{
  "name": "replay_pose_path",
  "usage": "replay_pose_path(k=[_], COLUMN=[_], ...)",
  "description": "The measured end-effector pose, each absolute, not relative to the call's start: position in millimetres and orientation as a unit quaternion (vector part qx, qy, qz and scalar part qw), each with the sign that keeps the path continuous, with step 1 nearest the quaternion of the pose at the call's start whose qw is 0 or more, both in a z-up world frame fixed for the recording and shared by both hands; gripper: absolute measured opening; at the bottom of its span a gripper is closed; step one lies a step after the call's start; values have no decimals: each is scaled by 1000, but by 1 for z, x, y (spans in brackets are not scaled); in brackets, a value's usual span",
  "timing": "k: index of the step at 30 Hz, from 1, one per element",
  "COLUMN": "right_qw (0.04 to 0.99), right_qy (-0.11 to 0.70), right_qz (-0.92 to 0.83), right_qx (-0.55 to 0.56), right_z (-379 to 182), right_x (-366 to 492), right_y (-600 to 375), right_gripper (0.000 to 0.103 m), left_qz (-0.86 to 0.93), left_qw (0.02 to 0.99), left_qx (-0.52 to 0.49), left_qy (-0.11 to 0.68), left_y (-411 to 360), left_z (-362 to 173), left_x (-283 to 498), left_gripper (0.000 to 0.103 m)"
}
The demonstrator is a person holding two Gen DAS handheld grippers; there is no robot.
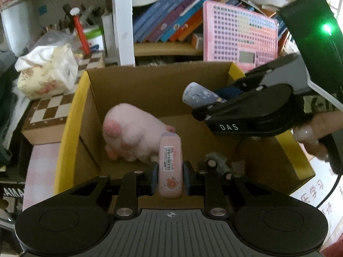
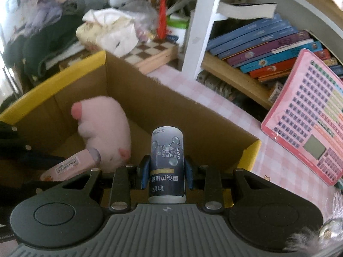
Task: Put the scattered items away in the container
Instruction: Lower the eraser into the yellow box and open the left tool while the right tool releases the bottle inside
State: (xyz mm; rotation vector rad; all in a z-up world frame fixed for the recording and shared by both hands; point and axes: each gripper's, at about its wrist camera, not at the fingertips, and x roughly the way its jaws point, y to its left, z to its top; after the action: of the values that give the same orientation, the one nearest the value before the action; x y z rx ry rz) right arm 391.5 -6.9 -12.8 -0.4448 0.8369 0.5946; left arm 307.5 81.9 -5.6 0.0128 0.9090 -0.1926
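While clamped between the blue pads of the left gripper (image 1: 170,176), pink oblong tube with a barcode label (image 1: 170,162) stands upright over the near edge of the open brown cardboard box with yellow flaps (image 1: 70,115), above the box floor. Held likewise in the right gripper (image 2: 167,171), white and dark-blue cylindrical bottle with printed lettering (image 2: 167,165), upright, pads pressed on both its sides, over the box's near right part. From the left wrist view, seen tilted above the box's right side, with a hand (image 1: 315,132) behind the black gripper body. Lying inside on the box floor toward the left wall: pale pink plush pig toy (image 1: 130,132), just beyond the pink tube. Beside the tube's right pad, a small grey object (image 1: 216,161), too blurred to tell. Under the box, desk with a pink checked cloth (image 2: 214,98). Left of the box, wooden chessboard (image 1: 51,107) carrying a crumpled white bag (image 1: 47,70). Behind, white-framed shelf with leaning coloured books (image 1: 169,23), and a pink tablet-shaped toy keyboard (image 1: 238,36) propped against it.
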Motion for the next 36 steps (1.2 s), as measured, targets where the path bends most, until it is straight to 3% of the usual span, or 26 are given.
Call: replay_pose_path(k=[16,18,20,28,36], right_qw=[823,827,833,859,880], right_qy=[427,420,412,372,340], right_qz=[295,295,297,294,282], right_qx=[-230,-230,-220,-195,-176], right_z=[-24,-22,-17,9,33], right_x=[400,398,396,378,346], right_y=[4,4,2,-4,-11], right_gripper=[31,33,48,51,55], left_qz=[-101,-104,-108,-107,-96], left_qw=[886,889,892,910,933], left_qx=[11,12,16,23,26], left_qy=[453,447,438,401,346], left_y=[78,77,75,73,80], left_z=[-9,-7,-3,14,33], left_x=[308,306,302,282,250], left_gripper=[25,27,29,34,54])
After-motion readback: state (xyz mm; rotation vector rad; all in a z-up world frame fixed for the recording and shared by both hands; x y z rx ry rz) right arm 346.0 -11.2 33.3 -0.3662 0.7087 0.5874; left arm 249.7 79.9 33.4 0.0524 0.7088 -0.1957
